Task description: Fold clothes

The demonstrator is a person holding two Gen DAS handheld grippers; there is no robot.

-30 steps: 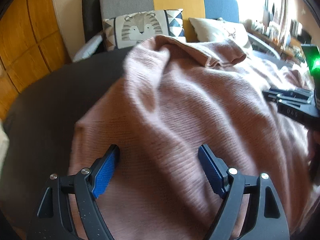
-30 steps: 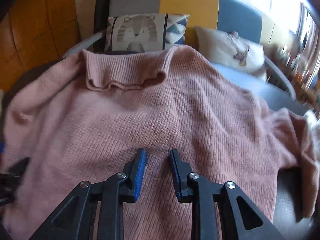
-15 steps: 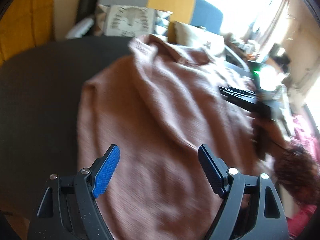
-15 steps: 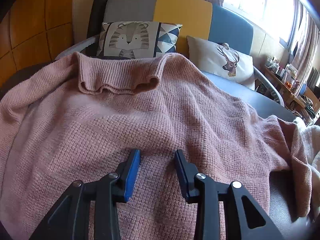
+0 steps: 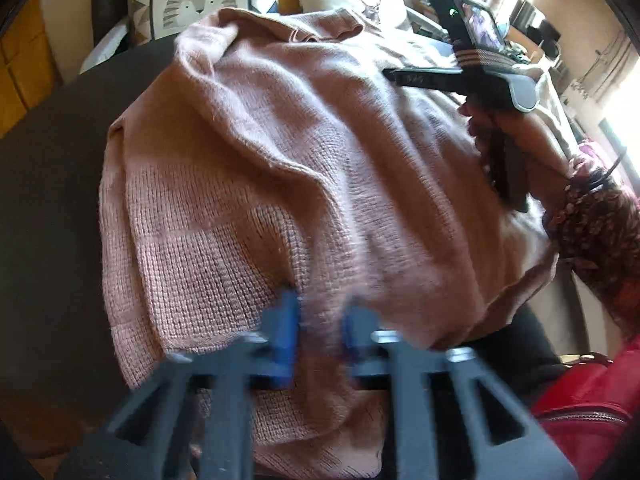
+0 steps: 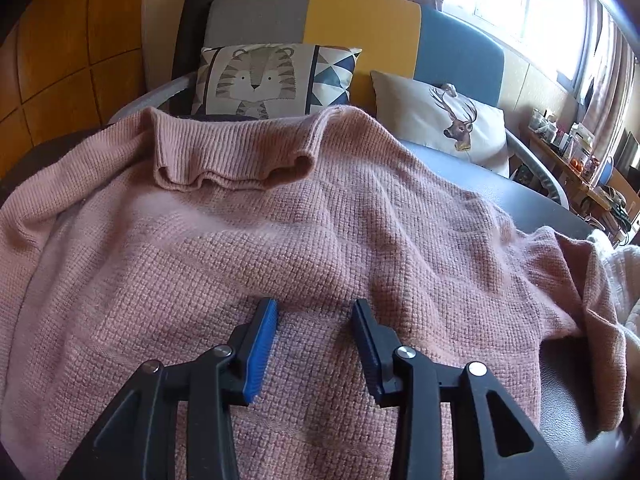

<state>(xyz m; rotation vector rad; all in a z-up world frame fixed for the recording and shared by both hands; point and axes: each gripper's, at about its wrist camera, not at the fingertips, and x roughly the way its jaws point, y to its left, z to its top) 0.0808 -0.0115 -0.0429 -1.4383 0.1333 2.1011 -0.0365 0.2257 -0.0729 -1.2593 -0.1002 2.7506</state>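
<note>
Pink knitted sweater [image 6: 304, 248] spread across a dark round worktop [image 5: 52, 184], turtleneck collar [image 6: 232, 156] at the far edge toward a tiger cushion [image 6: 256, 80] and a deer cushion [image 6: 448, 120] on a sofa behind. Left gripper [image 5: 316, 320] low at the sweater's near hem, blurred, blue pads close together with knit bunched between them; apparently pinching the fabric, though blur leaves this uncertain. Right gripper [image 6: 314, 320] hovering just over the sweater's middle, jaws parted with bare knit visible between the pads, grasping nothing. In the left wrist view, a hand [image 5: 516, 140] in a patterned sleeve gripping the right tool above the sweater's far side. Cream fabric [image 6: 616, 276] beside the right sleeve
</note>
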